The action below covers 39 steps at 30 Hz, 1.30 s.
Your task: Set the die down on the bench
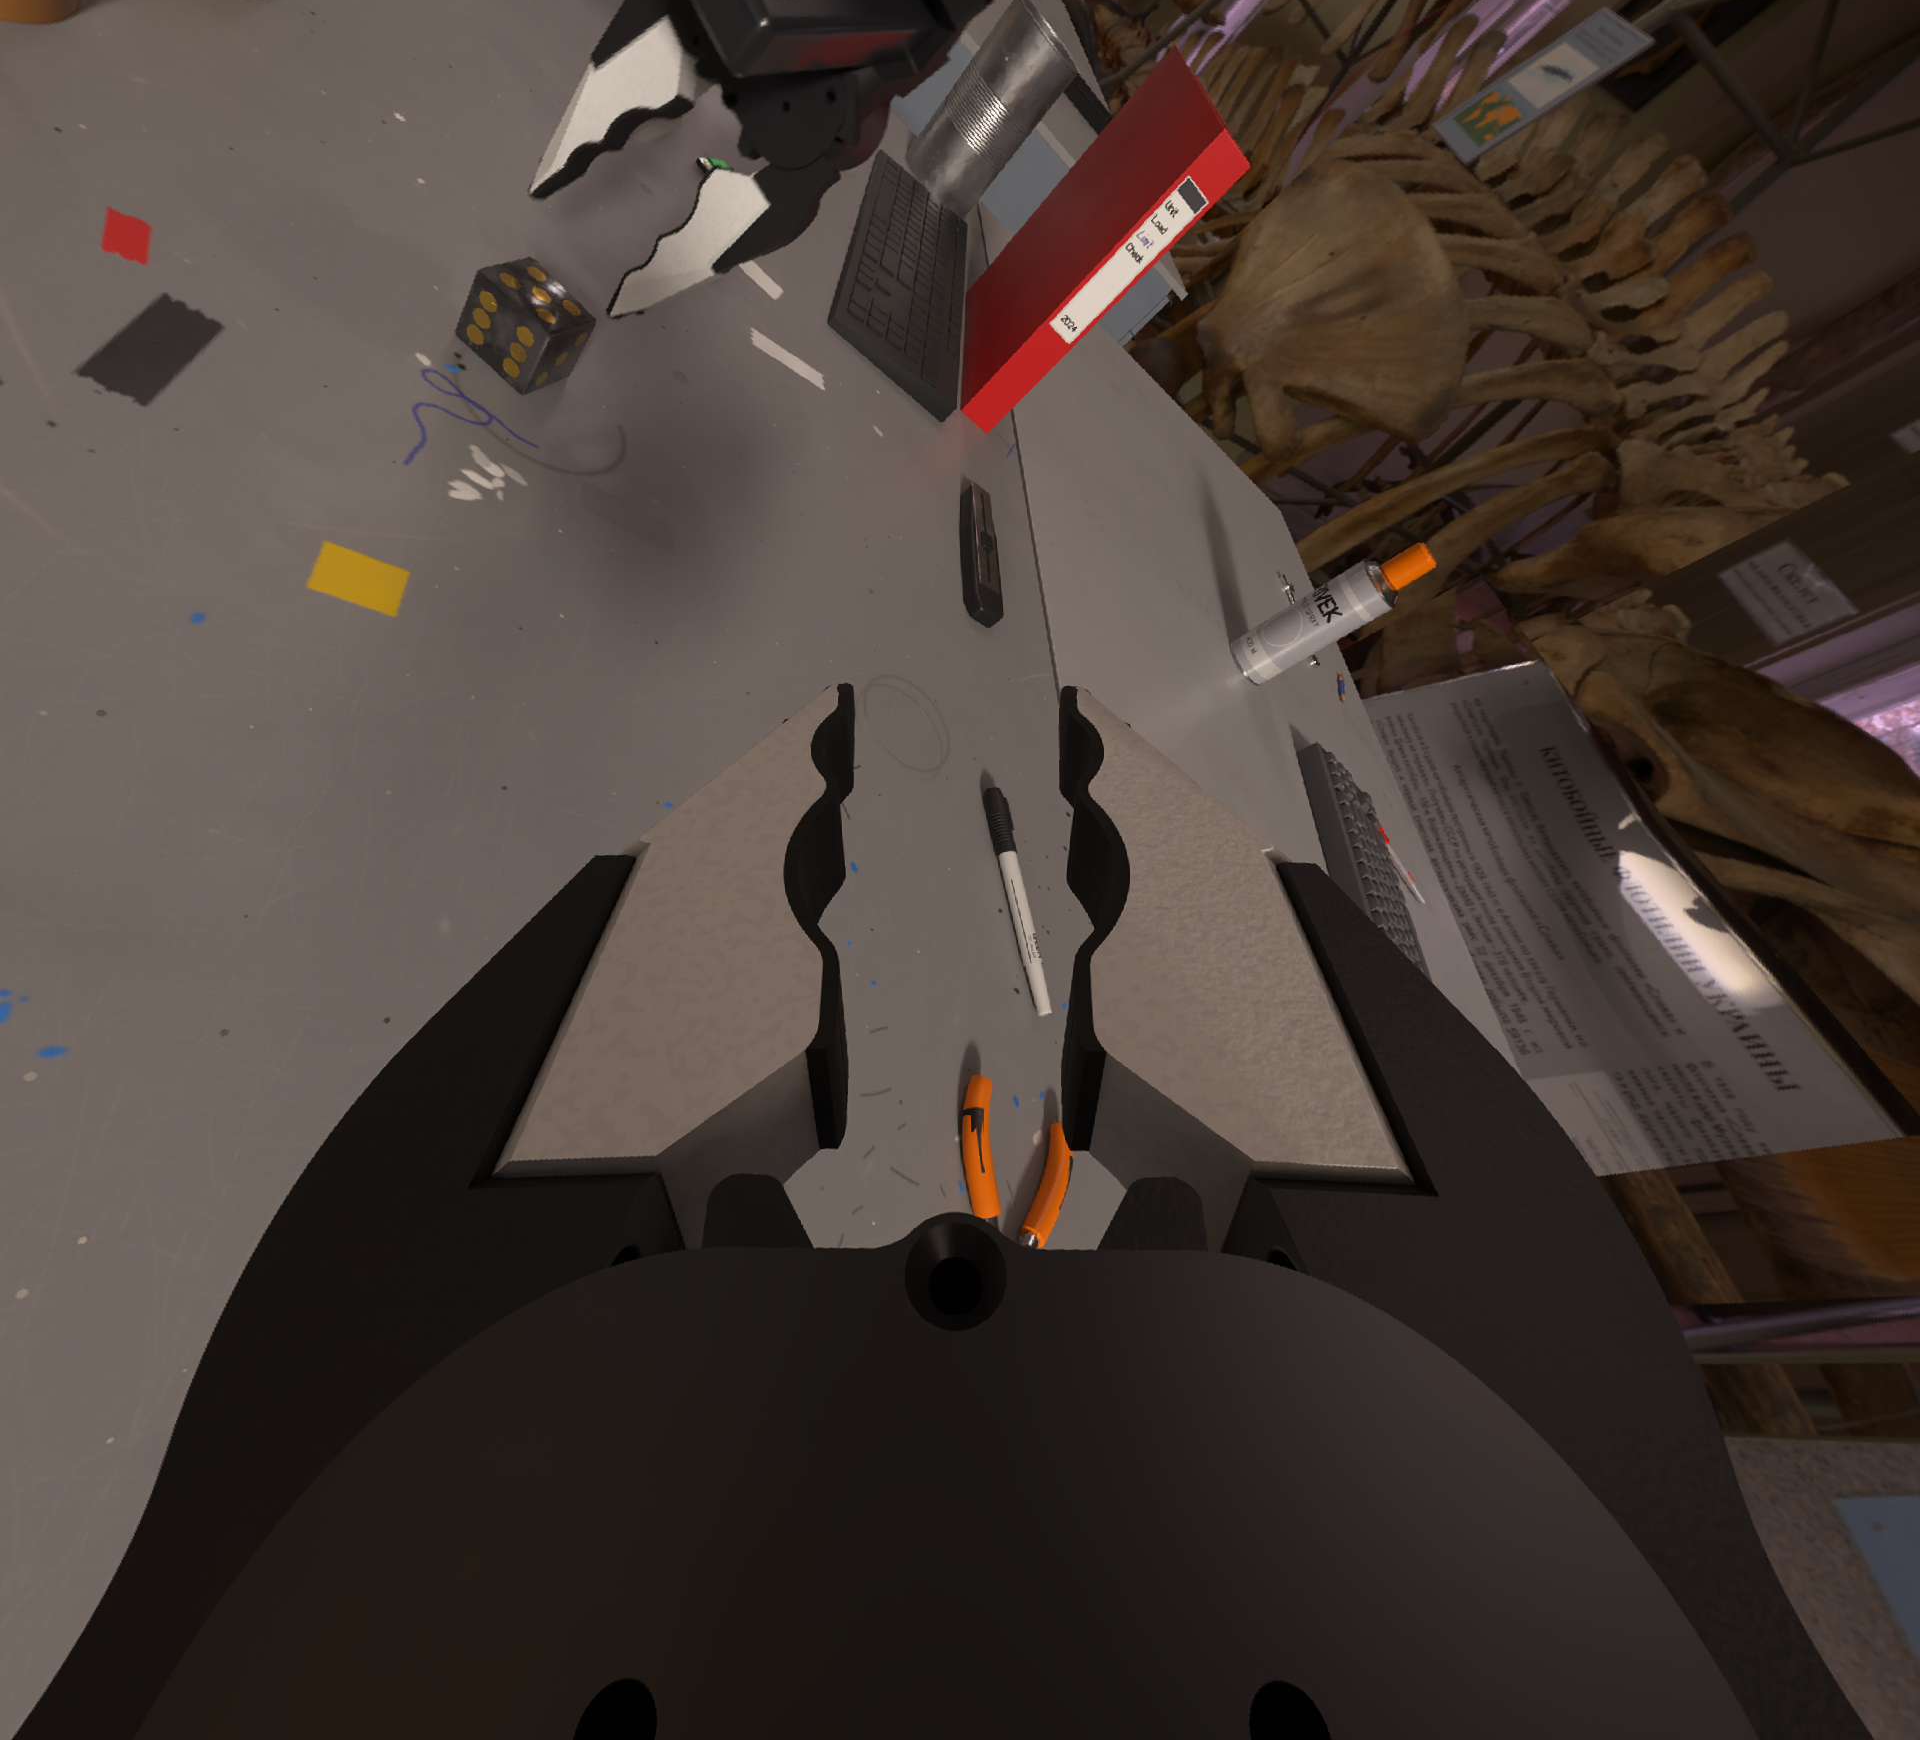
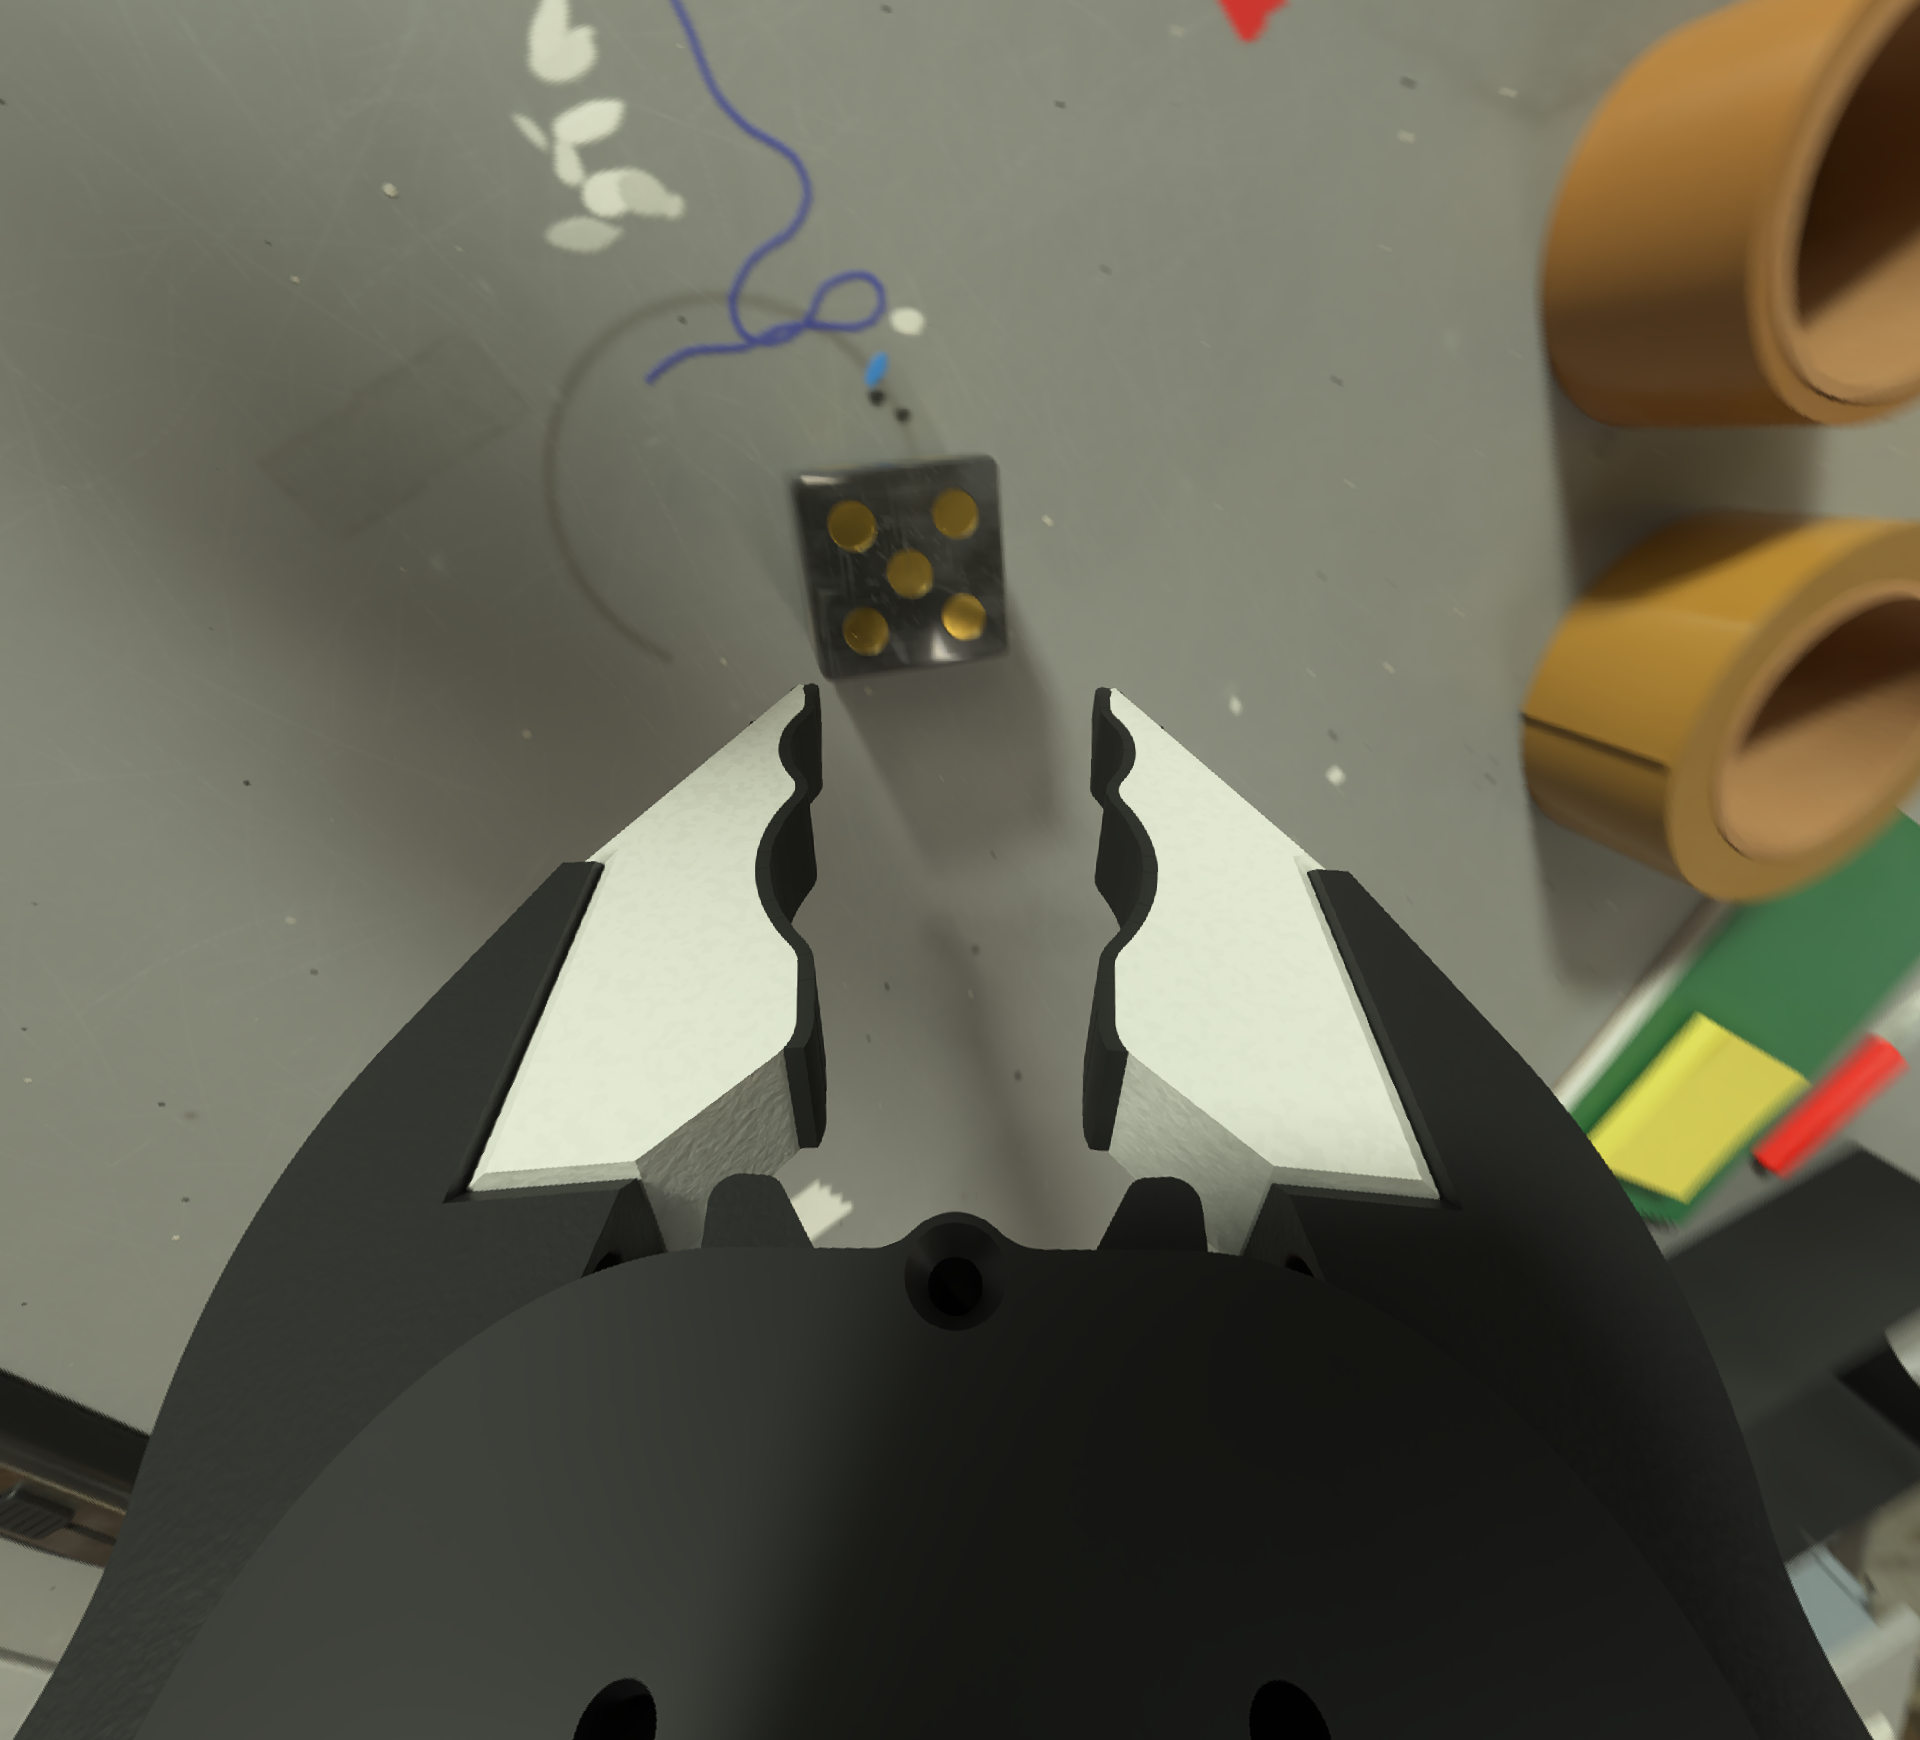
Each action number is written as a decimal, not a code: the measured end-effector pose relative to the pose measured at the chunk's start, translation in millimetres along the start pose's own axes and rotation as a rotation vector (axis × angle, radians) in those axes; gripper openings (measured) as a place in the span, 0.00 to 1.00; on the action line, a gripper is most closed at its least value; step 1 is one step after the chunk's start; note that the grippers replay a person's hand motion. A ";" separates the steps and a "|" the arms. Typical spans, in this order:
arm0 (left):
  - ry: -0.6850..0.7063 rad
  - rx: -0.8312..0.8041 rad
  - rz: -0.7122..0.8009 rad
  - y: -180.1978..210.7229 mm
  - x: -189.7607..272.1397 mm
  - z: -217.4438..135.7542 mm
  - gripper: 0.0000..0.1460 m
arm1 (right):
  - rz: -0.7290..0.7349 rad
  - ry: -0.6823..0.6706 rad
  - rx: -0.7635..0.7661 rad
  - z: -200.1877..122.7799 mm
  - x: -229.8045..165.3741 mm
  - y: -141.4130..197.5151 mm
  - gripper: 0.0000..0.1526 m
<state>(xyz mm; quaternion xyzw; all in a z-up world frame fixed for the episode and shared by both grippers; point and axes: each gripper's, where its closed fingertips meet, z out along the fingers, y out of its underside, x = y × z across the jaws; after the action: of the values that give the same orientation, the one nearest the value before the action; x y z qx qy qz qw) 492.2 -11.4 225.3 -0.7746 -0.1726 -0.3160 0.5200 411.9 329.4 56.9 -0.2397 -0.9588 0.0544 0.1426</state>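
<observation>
A black die (image 2: 900,570) with gold pips rests on the grey bench (image 2: 312,755), five pips up. My right gripper (image 2: 954,701) is open and empty, its fingertips just short of the die and above it. In the left wrist view the die (image 1: 525,325) sits on the bench (image 1: 260,807) just left of the right gripper (image 1: 582,251), apart from its fingers. My left gripper (image 1: 956,698) is open and empty, well back from the die, over a white marker pen (image 1: 1016,901) and orange-handled pliers (image 1: 1013,1160).
Two brown tape rolls (image 2: 1756,443) and a green pad with yellow notes (image 2: 1725,1088) lie right of the die. A keyboard (image 1: 904,288), red binder (image 1: 1091,256), metal can (image 1: 992,101), black clip (image 1: 980,552) and spray bottle (image 1: 1320,615) line the bench's far side.
</observation>
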 end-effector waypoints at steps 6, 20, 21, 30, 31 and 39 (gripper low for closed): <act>-0.009 0.011 0.016 -2.0 4.0 -8.0 0.27 | 0.019 0.260 0.085 -67.2 17.9 -3.8 0.35; -0.838 0.307 0.226 -26.0 -54.2 -181.7 0.27 | 0.104 0.472 0.819 -194.9 -3.6 -155.6 0.41; -0.985 0.302 0.241 -21.6 -67.4 -205.3 0.27 | 0.104 0.457 0.852 -197.8 -6.7 -160.2 0.42; -1.211 0.280 -0.282 52.7 -183.4 -271.0 0.27 | 0.095 0.446 0.790 -180.7 -7.3 -163.4 0.45; -1.200 0.280 -0.326 58.2 -193.1 -269.5 0.27 | 0.081 0.437 0.771 -176.3 -8.8 -163.8 0.45; -1.397 0.075 -0.469 105.1 -237.3 -278.4 0.39 | -0.020 0.440 0.636 -152.0 -17.7 -166.2 0.46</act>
<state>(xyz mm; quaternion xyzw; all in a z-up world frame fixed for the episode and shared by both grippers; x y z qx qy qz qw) 292.7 -293.6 65.6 -0.7197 -0.6354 0.1544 0.2336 398.6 180.2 226.2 -0.1799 -0.8428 0.2951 0.4126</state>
